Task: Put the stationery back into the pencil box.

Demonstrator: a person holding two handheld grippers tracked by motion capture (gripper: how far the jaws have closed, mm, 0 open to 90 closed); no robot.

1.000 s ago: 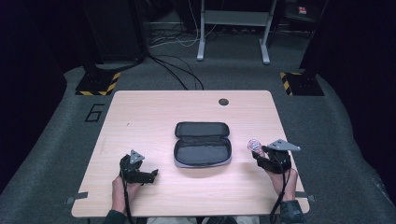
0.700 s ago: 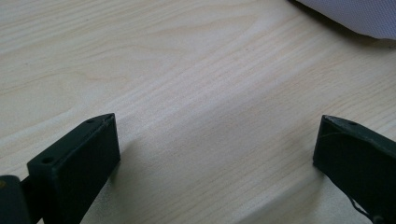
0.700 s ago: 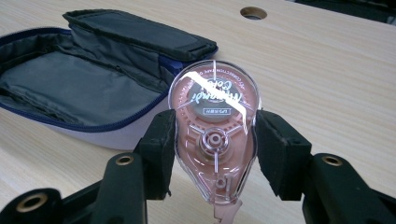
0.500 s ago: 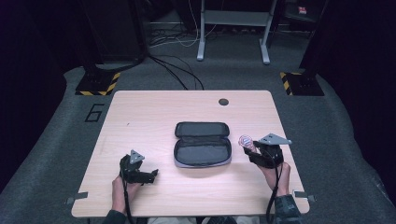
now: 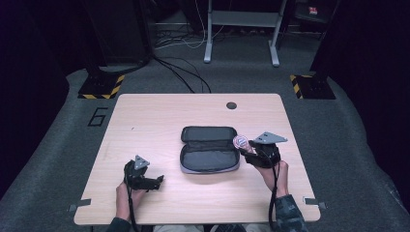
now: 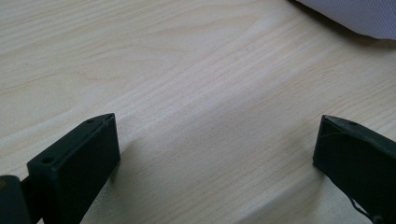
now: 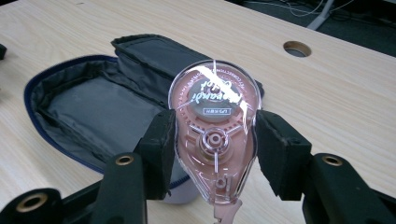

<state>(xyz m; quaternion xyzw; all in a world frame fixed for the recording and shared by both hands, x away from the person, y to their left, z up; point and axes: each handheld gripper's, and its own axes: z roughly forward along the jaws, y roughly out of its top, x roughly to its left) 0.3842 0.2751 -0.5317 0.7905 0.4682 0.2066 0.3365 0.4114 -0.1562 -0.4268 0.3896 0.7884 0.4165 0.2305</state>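
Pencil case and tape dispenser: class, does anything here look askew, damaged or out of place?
Nothing stands out. The case lies open and flat mid-table, intact. The right gripper clamps the pink dispenser squarely by its sides at the case's edge. The left gripper is open above bare wood.

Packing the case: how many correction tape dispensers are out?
1: the clear pink plastic correction tape dispenser, clamped in the right claw beside the open dark fabric case.
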